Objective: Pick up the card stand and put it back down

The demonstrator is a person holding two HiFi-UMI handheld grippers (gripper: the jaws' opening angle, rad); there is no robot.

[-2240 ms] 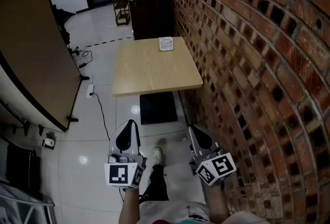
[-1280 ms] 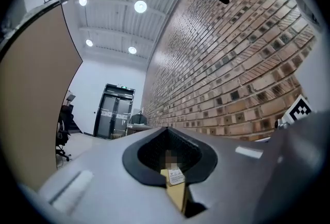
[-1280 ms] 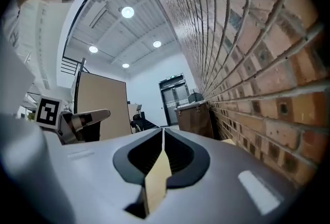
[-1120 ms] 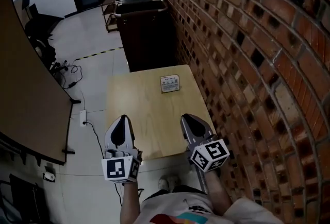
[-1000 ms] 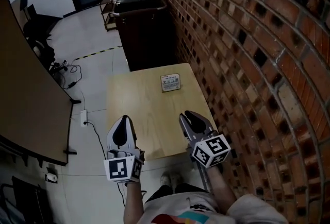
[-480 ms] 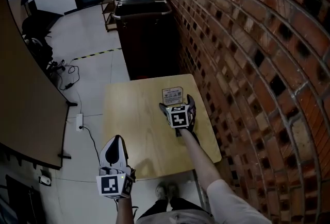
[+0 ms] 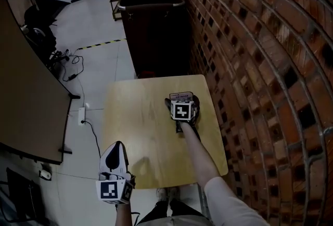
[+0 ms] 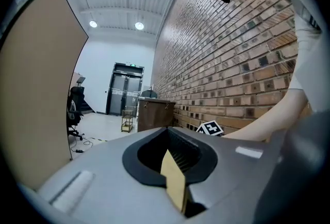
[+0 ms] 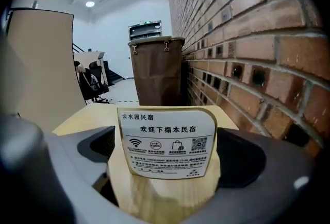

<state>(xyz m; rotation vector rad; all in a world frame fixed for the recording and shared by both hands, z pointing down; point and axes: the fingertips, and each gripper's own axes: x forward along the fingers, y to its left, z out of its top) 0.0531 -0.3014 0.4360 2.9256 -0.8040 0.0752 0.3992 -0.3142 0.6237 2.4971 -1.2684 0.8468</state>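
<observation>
The card stand, a white printed sign with rounded corners, stands upright on the light wooden table near its far right corner. In the head view only the top edge of the card stand shows past the marker cube. My right gripper is stretched out over the table with its jaws spread wide. In the right gripper view the stand sits between the two jaws of my right gripper, with no clear pressing. My left gripper hangs at the table's near edge, jaws together and empty.
A brick wall runs close along the table's right side. A dark wooden cabinet stands just beyond the table's far edge. A large brown board leans at the left, with cables on the tiled floor.
My right gripper has gone forward from the table's near edge to the card stand, and its jaws have spread around it. The left gripper has stayed low near the front edge.
</observation>
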